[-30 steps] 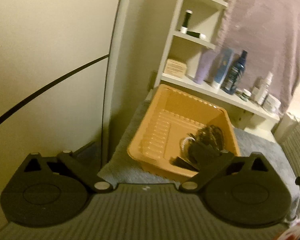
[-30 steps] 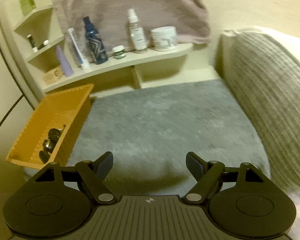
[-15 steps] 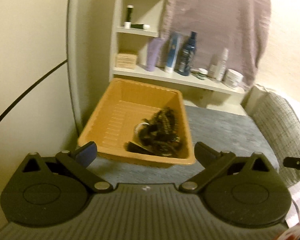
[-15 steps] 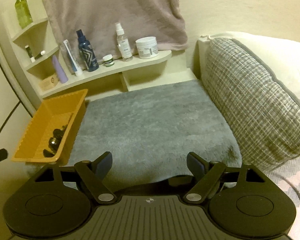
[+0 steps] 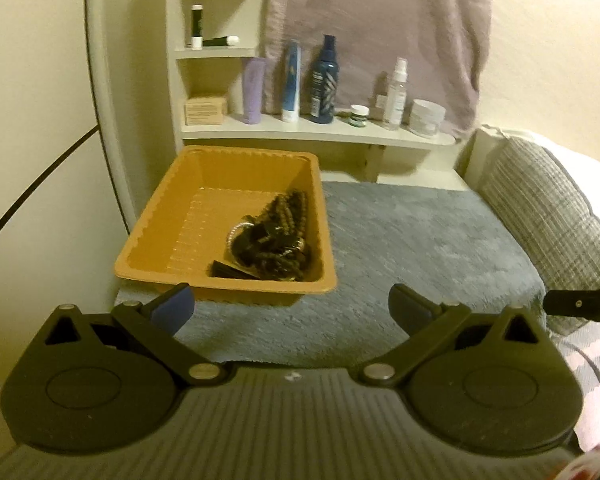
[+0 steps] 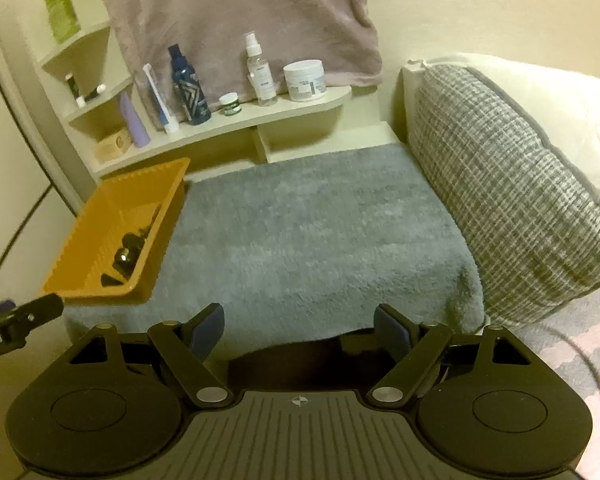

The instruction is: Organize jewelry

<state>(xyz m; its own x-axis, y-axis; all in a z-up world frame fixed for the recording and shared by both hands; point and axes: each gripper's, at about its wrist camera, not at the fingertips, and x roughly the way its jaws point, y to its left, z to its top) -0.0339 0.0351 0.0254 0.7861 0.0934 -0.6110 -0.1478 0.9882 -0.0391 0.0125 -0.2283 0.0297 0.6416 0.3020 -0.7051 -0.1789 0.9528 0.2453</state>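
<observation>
Left wrist view — jewelry point(image 5: 269, 240) in tray point(image 5: 172, 216), beyond spread left tongs point(image 5: 290, 310).

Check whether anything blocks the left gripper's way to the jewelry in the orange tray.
Only the orange tray's near wall stands between the open left gripper and the jewelry pile. From above, nothing visible covers the pile.
</observation>
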